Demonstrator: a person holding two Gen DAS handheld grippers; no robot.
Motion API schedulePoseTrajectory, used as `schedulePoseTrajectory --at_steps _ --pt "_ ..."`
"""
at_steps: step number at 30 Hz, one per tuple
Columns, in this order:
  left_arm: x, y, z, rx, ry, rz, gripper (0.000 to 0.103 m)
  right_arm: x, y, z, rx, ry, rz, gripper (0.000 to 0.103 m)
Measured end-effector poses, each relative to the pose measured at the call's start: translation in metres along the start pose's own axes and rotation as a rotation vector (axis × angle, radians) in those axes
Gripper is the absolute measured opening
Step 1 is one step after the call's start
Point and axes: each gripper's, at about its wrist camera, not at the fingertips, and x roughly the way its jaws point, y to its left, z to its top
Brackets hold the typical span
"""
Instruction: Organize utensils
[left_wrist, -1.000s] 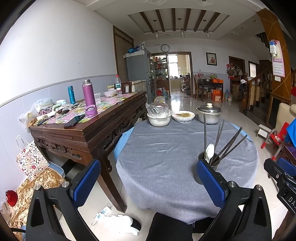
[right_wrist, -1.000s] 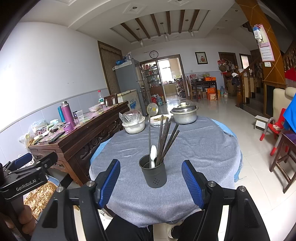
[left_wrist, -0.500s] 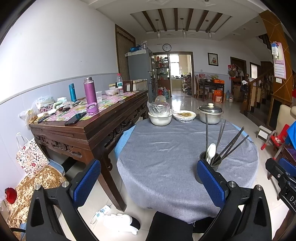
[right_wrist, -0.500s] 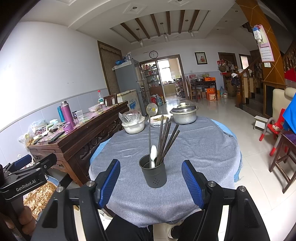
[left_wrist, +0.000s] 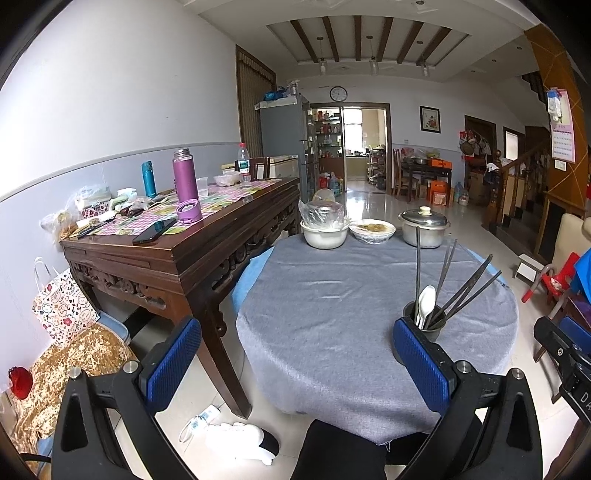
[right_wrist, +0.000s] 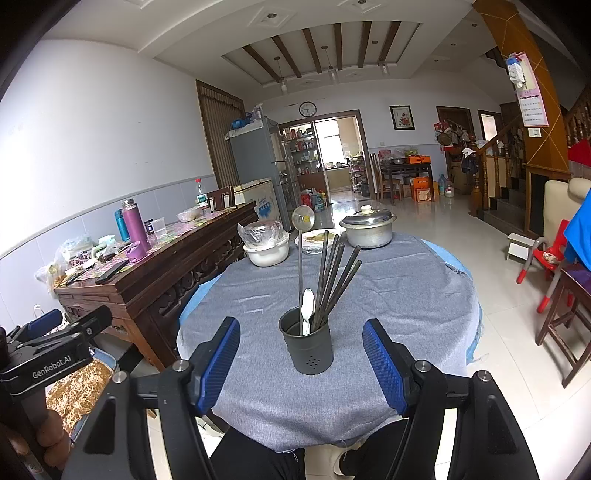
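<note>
Grey utensil holder (right_wrist: 309, 345) before right claw (right_wrist: 301, 360)

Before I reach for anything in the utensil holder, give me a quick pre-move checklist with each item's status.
1. Right gripper open and empty: ok.
2. Left gripper open and empty: ok.
3. Utensil holder upright on the grey tablecloth: ok.
4. Holder lined up between the right gripper's fingers: ok.
5. White spoon and dark chopsticks standing inside the holder: ok.
6. Where the utensils should go: cannot tell.
</note>
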Motion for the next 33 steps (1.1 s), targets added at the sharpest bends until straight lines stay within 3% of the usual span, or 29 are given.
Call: schedulePoseTrajectory --at_steps 33 --pt "0.003 0.012 -0.004 -0.019 0.019 -0.002 0.103 0.002 0.011 -0.001 -0.013 -0.009 -0.030 0.073"
